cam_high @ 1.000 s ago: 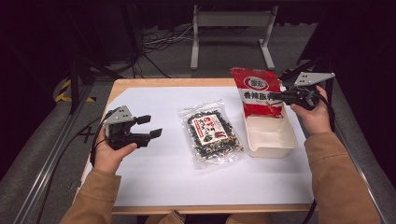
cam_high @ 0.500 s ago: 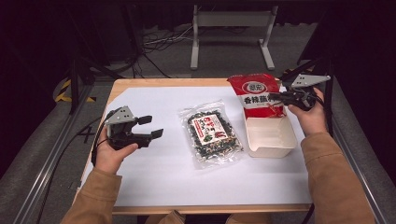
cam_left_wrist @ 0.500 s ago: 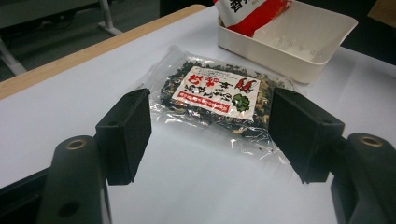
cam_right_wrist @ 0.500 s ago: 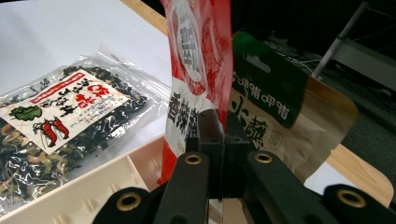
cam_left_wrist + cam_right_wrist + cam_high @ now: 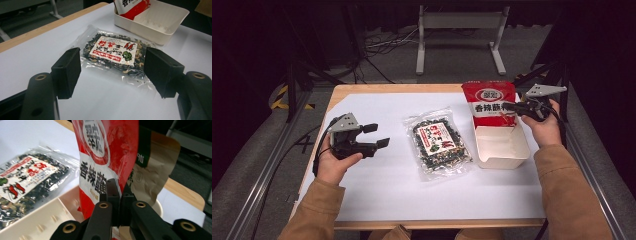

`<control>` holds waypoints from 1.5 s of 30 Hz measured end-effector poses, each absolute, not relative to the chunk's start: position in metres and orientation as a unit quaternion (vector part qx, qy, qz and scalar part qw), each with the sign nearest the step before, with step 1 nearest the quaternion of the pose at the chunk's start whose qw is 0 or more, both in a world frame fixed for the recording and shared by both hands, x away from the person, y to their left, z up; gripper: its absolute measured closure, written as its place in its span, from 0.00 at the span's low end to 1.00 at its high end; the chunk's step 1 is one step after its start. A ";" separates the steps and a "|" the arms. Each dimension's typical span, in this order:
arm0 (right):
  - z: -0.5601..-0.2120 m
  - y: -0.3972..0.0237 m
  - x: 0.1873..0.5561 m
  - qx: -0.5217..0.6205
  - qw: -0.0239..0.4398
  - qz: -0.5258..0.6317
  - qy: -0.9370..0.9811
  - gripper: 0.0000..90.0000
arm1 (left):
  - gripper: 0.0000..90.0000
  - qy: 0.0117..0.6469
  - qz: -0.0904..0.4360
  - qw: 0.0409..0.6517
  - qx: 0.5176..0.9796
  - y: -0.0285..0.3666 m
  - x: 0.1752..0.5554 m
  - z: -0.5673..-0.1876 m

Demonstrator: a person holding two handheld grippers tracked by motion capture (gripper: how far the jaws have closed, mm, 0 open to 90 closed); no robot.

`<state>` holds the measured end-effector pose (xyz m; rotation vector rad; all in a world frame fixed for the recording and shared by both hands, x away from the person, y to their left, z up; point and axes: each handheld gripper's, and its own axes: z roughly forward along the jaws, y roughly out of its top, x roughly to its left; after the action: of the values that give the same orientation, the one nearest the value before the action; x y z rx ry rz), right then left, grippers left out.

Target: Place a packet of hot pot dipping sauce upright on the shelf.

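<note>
— Dark floor and cable runs surround a wooden table (image 5: 362, 90) covered by a white sheet (image 5: 412, 195); what sits on it?

— Three things; a clear packet of dark dried food (image 5: 438, 141) with a red-and-white label lies flat near the middle; just to its right stands a white tray (image 5: 504, 155); a red snack bag (image 5: 488, 102) stands upright with its lower end inside the tray's far part.

— And the person's right gripper (image 5: 512, 106)?

— Its jaws are pinched together on the red bag's side edge; the right gripper view shows the two black jaws pressed tight with the bag's seam between them, red printed front on one side, brownish back panel on the other; the bag hangs nearly vertical over the tray.

— Is the bag resting on the tray floor?

— I cannot tell; its bottom edge is hidden behind the tray wall in the high view, and the jaws cover it in the gripper view.

— The left gripper (image 5: 376, 135)?

— Held above the sheet at the table's left side, well apart from the tray; its jaws stand wide and hold nothing; in the left gripper view they frame the clear packet (image 5: 112, 53), which lies beyond them, untouched, with the tray (image 5: 160, 27) farther off.

— Anything between packet and tray?

— Only bare sheet; the packet's edge lies just beside the tray's near-left corner.
</note>
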<state>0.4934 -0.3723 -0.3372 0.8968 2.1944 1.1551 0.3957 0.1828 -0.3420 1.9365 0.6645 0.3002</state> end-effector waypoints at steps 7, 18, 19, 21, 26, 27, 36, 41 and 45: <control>-0.353 -0.378 0.495 0.356 0.245 0.370 0.823 0.99 | 0.34 0.274 0.126 0.511 0.805 0.182 0.396 -0.342; -0.362 -0.379 0.494 0.373 0.239 0.352 0.825 0.98 | 0.34 0.274 0.124 0.505 0.809 0.179 0.397 -0.344; -0.362 -0.379 0.494 0.372 0.240 0.351 0.825 0.98 | 0.34 0.275 0.122 0.504 0.809 0.179 0.397 -0.344; -0.362 -0.379 0.494 0.374 0.240 0.349 0.825 0.98 | 0.34 0.276 0.122 0.502 0.811 0.178 0.398 -0.346; -0.361 -0.378 0.493 0.382 0.247 0.346 0.821 0.86 | 0.35 0.287 0.133 0.493 0.810 0.177 0.401 -0.350; -0.361 -0.378 0.492 0.388 0.251 0.347 0.816 0.83 | 0.35 0.289 0.130 0.495 0.809 0.177 0.402 -0.351; -0.353 -0.384 0.478 0.426 0.263 0.372 0.782 0.64 | 0.34 0.309 0.137 0.495 0.800 0.179 0.409 -0.356; -0.345 -0.385 0.463 0.429 0.272 0.387 0.769 0.58 | 0.32 0.311 0.147 0.498 0.796 0.180 0.411 -0.360; -0.339 -0.386 0.451 0.430 0.271 0.404 0.761 0.56 | 0.31 0.309 0.150 0.497 0.797 0.179 0.409 -0.361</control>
<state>0.4515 -0.3860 -0.3385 1.1580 2.0497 1.0877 0.4093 0.1786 -0.3613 1.9285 0.7484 0.3632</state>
